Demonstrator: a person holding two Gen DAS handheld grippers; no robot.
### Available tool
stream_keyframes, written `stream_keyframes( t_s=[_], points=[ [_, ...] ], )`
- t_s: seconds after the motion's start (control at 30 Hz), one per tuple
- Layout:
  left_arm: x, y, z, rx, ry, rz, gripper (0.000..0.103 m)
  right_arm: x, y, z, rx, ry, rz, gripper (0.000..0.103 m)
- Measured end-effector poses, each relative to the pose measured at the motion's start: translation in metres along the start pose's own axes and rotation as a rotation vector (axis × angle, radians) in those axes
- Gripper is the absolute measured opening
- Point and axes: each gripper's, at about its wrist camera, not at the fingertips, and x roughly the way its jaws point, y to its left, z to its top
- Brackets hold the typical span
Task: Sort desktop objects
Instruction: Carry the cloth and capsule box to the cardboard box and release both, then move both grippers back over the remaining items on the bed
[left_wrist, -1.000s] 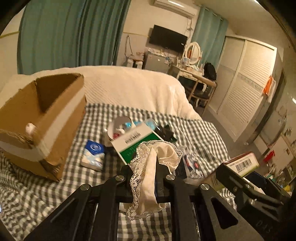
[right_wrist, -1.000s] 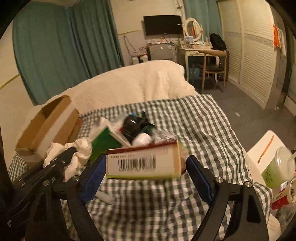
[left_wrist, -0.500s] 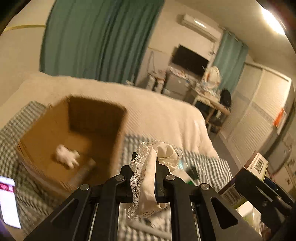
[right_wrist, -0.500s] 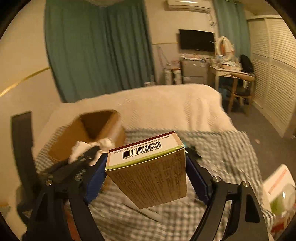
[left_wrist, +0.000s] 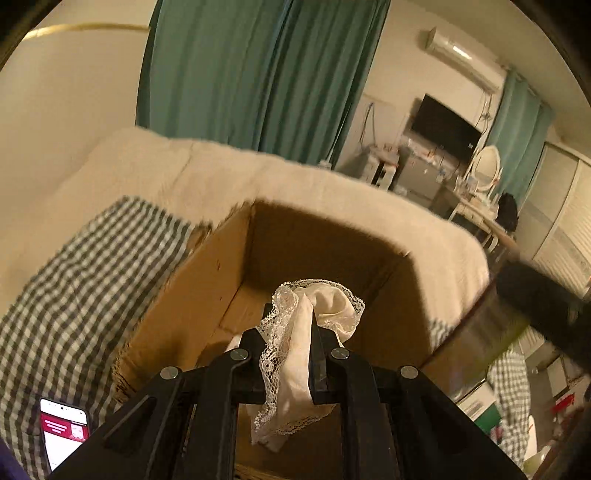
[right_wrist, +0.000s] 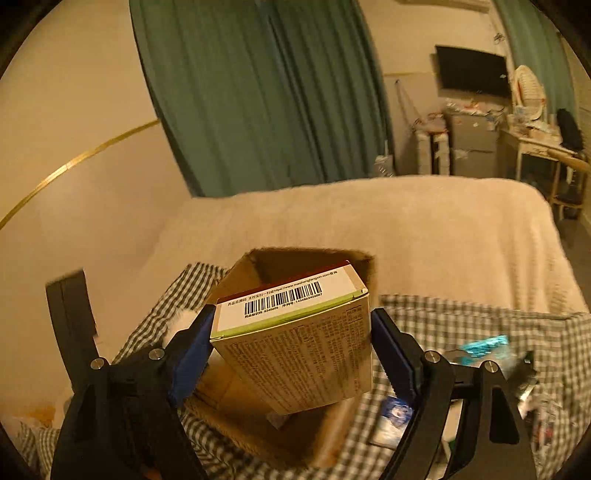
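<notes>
Cardboard box (left_wrist: 207, 280) open, floor mostly bare; left jaws clamp lace cloth (left_wrist: 295, 339), right jaws grip barcode carton (right_wrist: 295, 339).

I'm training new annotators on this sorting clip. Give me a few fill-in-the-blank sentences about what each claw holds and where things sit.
1. The left claw is shut on a lace-edged ____.
2. The right claw grips a carton whose top shows a printed ____.
3. Below the cloth stands an open cardboard ____.
4. A lit phone lies on the ____-patterned cover.

Missing words: cloth; barcode; box; checked
</notes>
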Motion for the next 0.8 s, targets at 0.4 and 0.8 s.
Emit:
stream_keyframes(
  t_s=[0.4, 0.8],
  points=[
    [-0.025, -0.006, -0.009, -0.005, -0.022, 0.022, 0.091, 0.004, -0.020, -0.001, 0.048, -0.011, -0.016, 0.096],
    [-0.089, -0.132, -0.072, 0.212, 0.035, -0.087, 0.098, -0.144, -0.094, -0.039, 0.056, -0.083, -0.239, 0.096]
  ],
)
